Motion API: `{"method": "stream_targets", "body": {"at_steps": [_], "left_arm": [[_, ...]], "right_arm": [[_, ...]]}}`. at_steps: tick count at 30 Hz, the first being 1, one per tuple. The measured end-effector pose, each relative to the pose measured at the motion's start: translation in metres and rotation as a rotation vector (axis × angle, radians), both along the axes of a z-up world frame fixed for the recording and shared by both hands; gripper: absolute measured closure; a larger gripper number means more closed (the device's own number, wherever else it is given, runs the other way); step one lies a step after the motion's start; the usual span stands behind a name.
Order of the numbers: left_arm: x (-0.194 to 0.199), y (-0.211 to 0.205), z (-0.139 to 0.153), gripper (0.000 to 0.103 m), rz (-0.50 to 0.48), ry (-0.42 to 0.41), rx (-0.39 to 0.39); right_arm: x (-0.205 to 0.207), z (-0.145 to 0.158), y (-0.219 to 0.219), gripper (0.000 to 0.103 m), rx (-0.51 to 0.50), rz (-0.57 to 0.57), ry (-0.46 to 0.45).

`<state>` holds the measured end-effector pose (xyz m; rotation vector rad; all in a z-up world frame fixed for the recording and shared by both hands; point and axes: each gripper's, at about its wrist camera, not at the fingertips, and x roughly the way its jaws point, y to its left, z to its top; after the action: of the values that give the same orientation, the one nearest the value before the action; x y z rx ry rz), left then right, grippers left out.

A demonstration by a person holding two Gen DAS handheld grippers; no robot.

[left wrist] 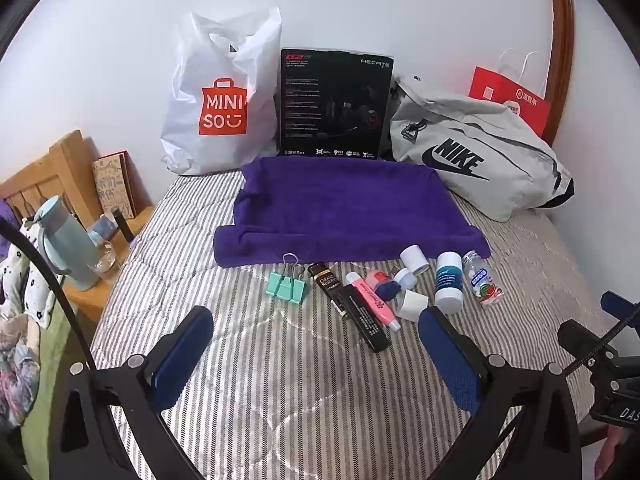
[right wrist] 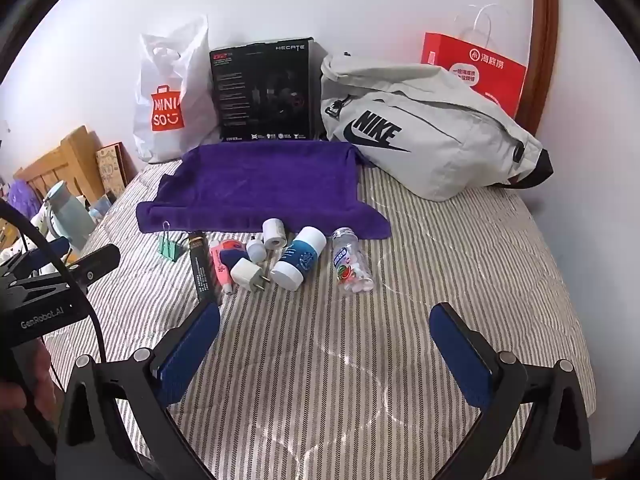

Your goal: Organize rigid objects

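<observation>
Grippers first: left gripper (left wrist: 316,334) and right gripper (right wrist: 325,334) both sit at the bottom of their frames with jaws spread wide and nothing between them, hovering over the striped bedspread (right wrist: 440,280). Looks like basically nothing's sorted yet, since the whole clutter, binder clip (left wrist: 289,283), black tube (left wrist: 352,304), pink marker (left wrist: 374,300), plug (right wrist: 247,274), white-blue bottle (right wrist: 298,258) and clear candy bottle (right wrist: 352,264), is bunched mid-frame just below the bare purple towel (left wrist: 344,204), which I'd guess is the drop zone. Further up there's a white bag (left wrist: 220,96), black box (left wrist: 334,104) and grey bag (left wrist: 476,152) against the wall, with a wooden nightstand (left wrist: 68,168) at the left.
</observation>
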<state>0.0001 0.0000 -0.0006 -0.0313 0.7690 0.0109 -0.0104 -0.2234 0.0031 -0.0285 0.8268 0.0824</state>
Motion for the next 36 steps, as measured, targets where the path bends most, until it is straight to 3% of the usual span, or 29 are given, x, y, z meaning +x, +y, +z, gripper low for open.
{"method": "stream_targets", "body": {"at_steps": [5,36], "left_arm": [[0.0012,0.001,-0.0018,0.0,0.009,0.029,0.016],[-0.0044,0.0028,-0.0031,0.0,0.019,0.028,0.025]], "right_arm": [[-0.0012,0.0001,-0.0011,0.0,-0.004,-0.002,0.002],[-0.0077,0.0052,-0.0007,0.0,0.018,-0.005,-0.006]]}}
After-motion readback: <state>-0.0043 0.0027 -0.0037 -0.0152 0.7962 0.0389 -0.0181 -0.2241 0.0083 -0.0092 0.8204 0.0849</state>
